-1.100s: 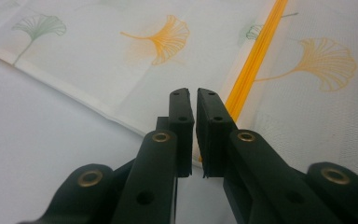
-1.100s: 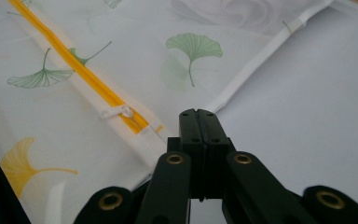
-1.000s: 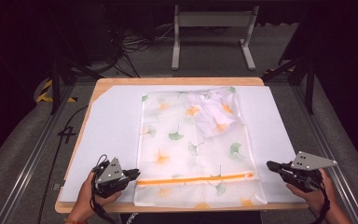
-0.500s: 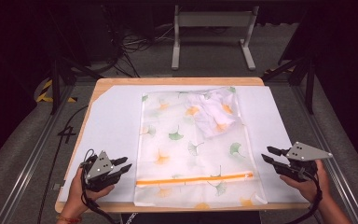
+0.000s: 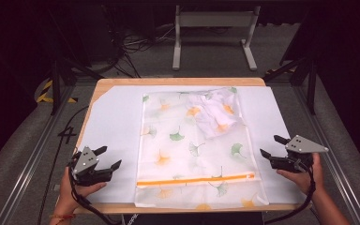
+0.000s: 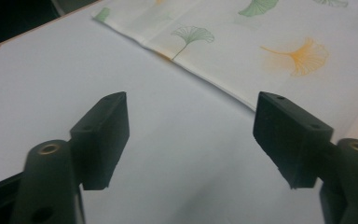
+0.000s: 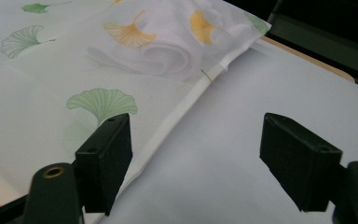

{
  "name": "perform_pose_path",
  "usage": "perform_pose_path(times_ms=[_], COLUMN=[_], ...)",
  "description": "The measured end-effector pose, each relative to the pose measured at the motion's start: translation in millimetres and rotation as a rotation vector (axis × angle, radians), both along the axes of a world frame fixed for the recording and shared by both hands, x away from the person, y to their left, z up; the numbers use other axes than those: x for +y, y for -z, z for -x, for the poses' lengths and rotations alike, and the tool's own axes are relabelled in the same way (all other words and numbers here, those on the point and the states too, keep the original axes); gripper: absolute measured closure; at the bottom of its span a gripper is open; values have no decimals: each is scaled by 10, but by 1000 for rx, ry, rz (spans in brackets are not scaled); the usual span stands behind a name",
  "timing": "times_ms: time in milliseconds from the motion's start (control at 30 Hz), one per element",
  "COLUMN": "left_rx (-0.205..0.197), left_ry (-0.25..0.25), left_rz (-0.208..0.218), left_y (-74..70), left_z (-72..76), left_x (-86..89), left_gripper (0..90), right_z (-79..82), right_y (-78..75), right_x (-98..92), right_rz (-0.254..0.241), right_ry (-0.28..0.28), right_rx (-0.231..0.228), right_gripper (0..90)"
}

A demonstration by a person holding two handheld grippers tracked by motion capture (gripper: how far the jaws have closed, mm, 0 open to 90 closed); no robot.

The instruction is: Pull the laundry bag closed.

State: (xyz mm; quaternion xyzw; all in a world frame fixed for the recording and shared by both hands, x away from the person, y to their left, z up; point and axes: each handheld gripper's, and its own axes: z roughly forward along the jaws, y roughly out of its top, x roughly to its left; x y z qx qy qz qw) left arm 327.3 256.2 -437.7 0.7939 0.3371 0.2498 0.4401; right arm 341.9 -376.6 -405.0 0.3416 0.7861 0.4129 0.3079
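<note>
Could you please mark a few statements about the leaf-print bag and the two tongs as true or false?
1. The left tongs grip the bag's edge. False: they stand open beside it, jaws having just opened, with nothing between them.
2. The right tongs are open. True.
3. An orange zip strip runs across the bag near the person's side. True.
4. The crumpled white cloth lies outside the bag. False: it sits inside, at the far right corner.

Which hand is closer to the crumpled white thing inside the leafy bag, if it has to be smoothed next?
Probably the right. The right tool is open on the bag's side where the crumpled cloth lies. The left tool is open at the opposite edge, farther off.
</note>
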Motion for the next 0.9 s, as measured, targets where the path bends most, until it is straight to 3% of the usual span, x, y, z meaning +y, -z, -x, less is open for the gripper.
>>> perform_pose_path(times_ms=[133, 200, 233, 267, 300, 433, 500, 900], left_rx=[15, 14, 20, 20, 37, 47, 50, 40], left_ry=[-41, -78, -90, -90, -104, -100, -98, -106], left_rz=[76, 121, 153, 153, 187, 182, 148, 122], left_y=[99, 131, 141, 141, 161, 171, 174, 149], left_z=[21, 32, 32, 32, 33, 40, 50, 53], left_x=[146, 189, 210, 210, 229, 198, 172, 140], left_gripper=[201, 186, 186, 181, 172, 162, 148, 149], right_z=[-53, -71, -78, -80, -76, -55, -44, -7], right_y=[87, 141, 166, 186, 204, 265, 278, 286], right_x=[-93, -166, -184, -191, -183, -165, -155, -126], right_rz=[-44, -91, -95, -86, -56, -41, -47, -29], right_ry=[50, 90, 102, 111, 126, 128, 126, 140], right_rx=[11, 25, 29, 34, 34, 40, 44, 41], right_gripper=[207, 197, 193, 190, 187, 173, 165, 128])
